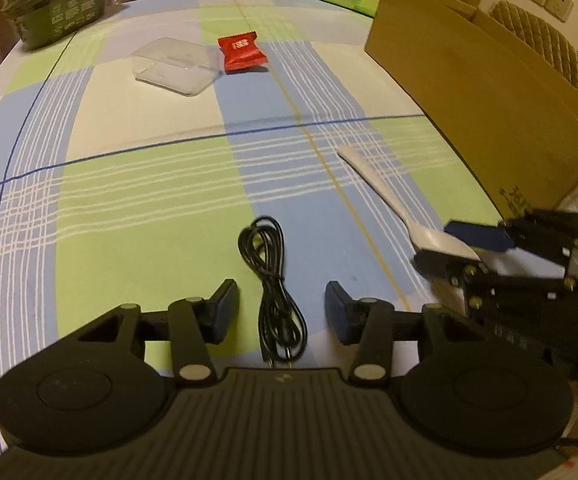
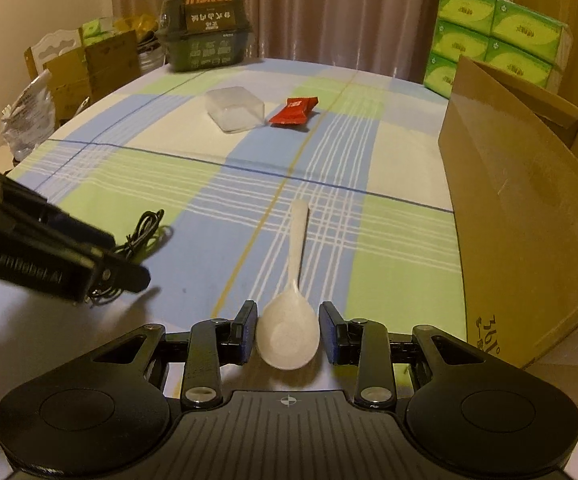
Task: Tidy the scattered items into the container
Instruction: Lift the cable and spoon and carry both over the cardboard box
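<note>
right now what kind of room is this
Probably a dining or living room at home: a round table under a plaid tablecloth, drawn curtains behind it, stacked green tissue packs, and a padded chair behind the cardboard box.

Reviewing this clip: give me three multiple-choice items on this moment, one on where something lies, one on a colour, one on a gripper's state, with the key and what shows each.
1. Where does the bowl of the white spoon lie?
A. inside the cardboard box
B. between the fingers of the right gripper
C. on top of the clear plastic box

2. What colour is the snack packet beside the clear plastic box?
A. red
B. yellow
C. black

3. How is the left gripper set around the black cable?
A. shut on it
B. open, one finger on each side
C. lifting it off the table

Key: 1 B, the right wrist view shows the bowl between both fingers; 2 A, red in both views; 3 B, gaps show on both sides of the cable.
</note>
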